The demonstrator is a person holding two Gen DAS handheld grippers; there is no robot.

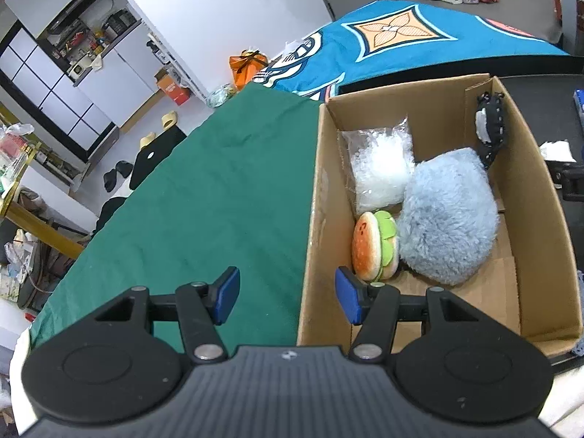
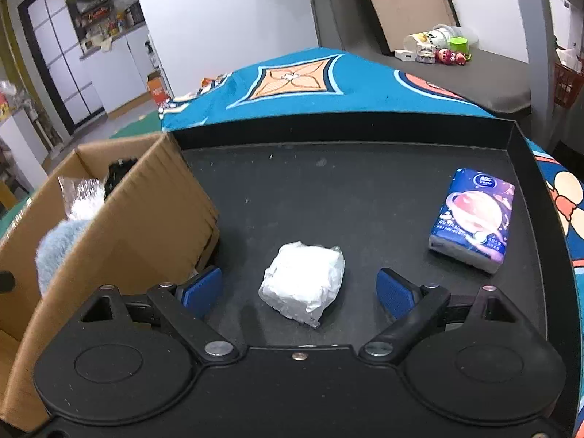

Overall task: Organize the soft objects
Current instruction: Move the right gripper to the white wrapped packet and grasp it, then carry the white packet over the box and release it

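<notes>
A cardboard box [image 1: 536, 197] holds a fluffy pale-blue plush [image 1: 449, 219], a burger plush [image 1: 376, 244], a clear bag of white filling [image 1: 381, 171] and a black-and-white item [image 1: 491, 127]. My left gripper [image 1: 288, 297] is open and empty, straddling the box's left wall near its front. In the right wrist view, a white plastic-wrapped packet [image 2: 303, 283] lies on a black tray [image 2: 365, 189], between the open fingers of my right gripper [image 2: 299, 292]. A blue tissue pack [image 2: 472, 219] lies further right on the tray. The box [image 2: 138, 226] stands at the tray's left.
A green cloth [image 1: 219, 189] covers the table left of the box. A teal patterned cloth [image 2: 310, 84] lies beyond the tray. Cups and small toys [image 2: 438, 47] sit on a far grey surface. Room clutter and shelves lie to the far left.
</notes>
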